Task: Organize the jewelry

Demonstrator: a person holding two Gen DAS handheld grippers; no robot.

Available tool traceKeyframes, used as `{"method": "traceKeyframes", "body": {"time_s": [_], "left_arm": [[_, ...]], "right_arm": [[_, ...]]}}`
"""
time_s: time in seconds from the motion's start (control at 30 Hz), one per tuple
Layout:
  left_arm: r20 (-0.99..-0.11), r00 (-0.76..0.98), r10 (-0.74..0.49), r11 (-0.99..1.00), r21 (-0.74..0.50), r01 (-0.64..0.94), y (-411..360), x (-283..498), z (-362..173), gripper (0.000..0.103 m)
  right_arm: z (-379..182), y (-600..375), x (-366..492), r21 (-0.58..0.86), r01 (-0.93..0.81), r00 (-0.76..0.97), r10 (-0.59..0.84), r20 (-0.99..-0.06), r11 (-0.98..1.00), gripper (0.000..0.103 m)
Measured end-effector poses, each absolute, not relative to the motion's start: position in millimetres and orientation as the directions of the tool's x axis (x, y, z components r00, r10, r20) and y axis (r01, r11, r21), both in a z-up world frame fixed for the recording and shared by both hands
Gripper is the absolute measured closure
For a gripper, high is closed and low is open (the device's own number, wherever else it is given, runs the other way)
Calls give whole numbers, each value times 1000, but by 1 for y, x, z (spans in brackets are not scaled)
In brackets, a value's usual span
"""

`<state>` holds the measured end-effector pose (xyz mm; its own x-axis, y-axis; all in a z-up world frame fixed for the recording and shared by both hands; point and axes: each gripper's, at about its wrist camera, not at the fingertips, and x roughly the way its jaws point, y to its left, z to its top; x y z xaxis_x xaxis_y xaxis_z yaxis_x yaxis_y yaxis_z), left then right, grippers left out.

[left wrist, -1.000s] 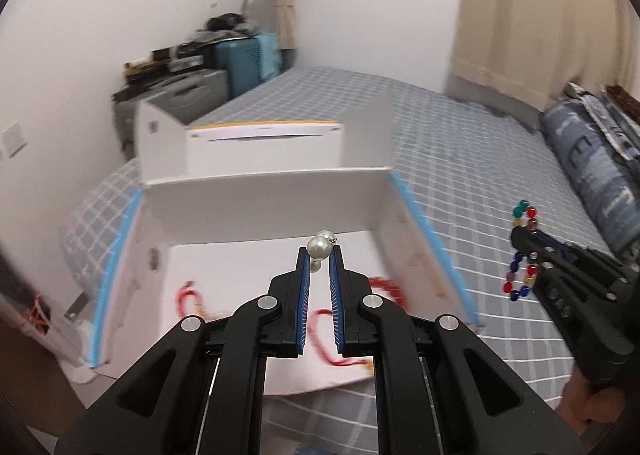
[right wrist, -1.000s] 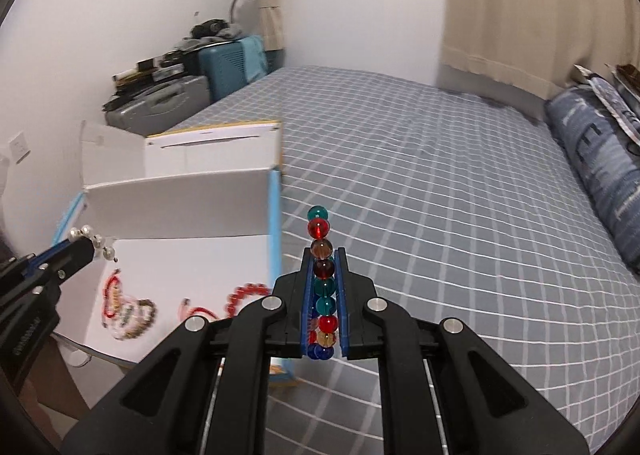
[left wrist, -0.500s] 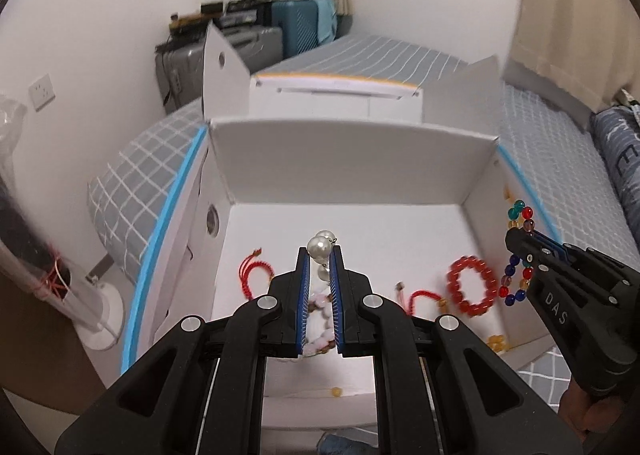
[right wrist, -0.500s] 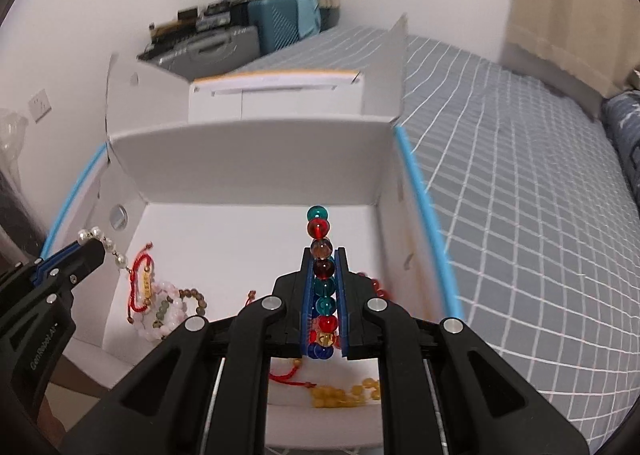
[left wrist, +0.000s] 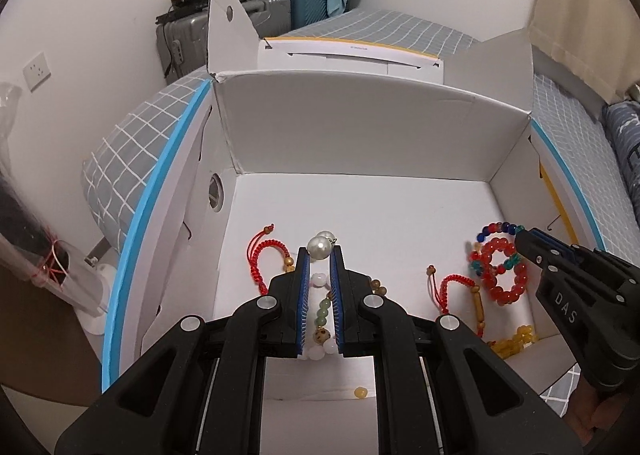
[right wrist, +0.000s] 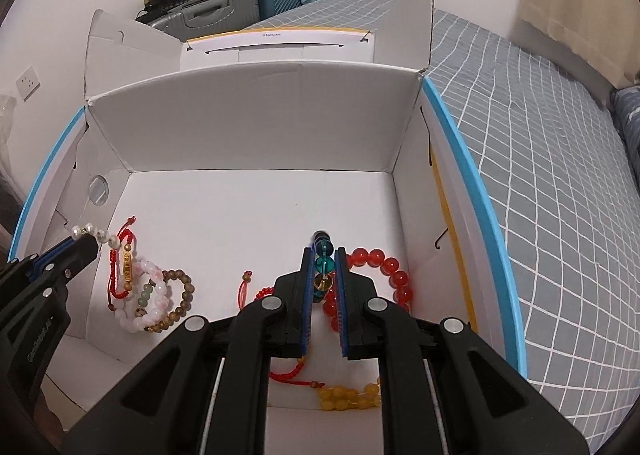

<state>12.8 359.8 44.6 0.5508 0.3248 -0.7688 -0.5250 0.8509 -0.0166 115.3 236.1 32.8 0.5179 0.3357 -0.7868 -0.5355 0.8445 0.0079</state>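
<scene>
An open white cardboard box (left wrist: 360, 127) (right wrist: 256, 119) lies on the bed. My left gripper (left wrist: 319, 251) is shut on a pearl piece (left wrist: 319, 246), held over the box's left side; it shows in the right wrist view as the left gripper (right wrist: 86, 239) with the pearl piece (right wrist: 96, 233). My right gripper (right wrist: 323, 253) is shut on a multicoloured bead bracelet (right wrist: 323, 265), low over the box's right side; the left wrist view shows this bracelet (left wrist: 496, 239) at the right gripper (left wrist: 522, 235). Beneath it lies a red bead bracelet (right wrist: 384, 275) (left wrist: 502, 283).
On the box floor lie red cord bracelets (left wrist: 266, 255) (right wrist: 120, 267), a pink-and-green bead bracelet (right wrist: 150, 295), a brown bead bracelet (right wrist: 182, 299), yellow beads (right wrist: 348, 401) and one loose yellow bead (left wrist: 360, 392). Checked grey bedding (right wrist: 540, 175) surrounds the box. Suitcases (left wrist: 248, 15) stand behind.
Both grippers have come forward and down over the box, each still holding its piece. The box floor and the jewelry on it now fill the views.
</scene>
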Motion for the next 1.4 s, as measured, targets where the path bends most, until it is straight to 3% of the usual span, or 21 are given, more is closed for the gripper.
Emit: {"method": "traceKeyframes", "body": {"time_s": [0.07,0.1,0.13,0.33,0.43,0.6,0.93,1.4], "left_arm": [[-769,547,332,847,-12,-531,359,12,47,91],[-767,546,337,845,-9,-535,359,11,48,89],[-764,546,344,843,-5,-538,358,10,50,80],[-713,590,379,840,-2,-542,347,-5,73,37],[-681,614,399,838,0,-545,341,-18,86,22],[-639,651,409,841,-13,-541,331,-40,99,8],[-628,667,402,851,-14,-526,313,-79,90,6],[-633,692,347,875,-46,-481,295,-93,81,6]], "right_arm": [[34,236,115,9,-537,521,341,-782,843,92],[36,236,114,10,-538,523,343,-780,843,85],[37,235,113,17,-542,521,351,-778,840,74],[62,228,96,29,-550,561,394,-728,835,42],[76,218,85,31,-545,589,408,-698,838,29],[93,199,65,21,-539,633,421,-650,842,11],[95,163,19,-10,-505,695,400,-598,863,8],[84,154,0,11,-507,687,411,-599,862,8]]}}
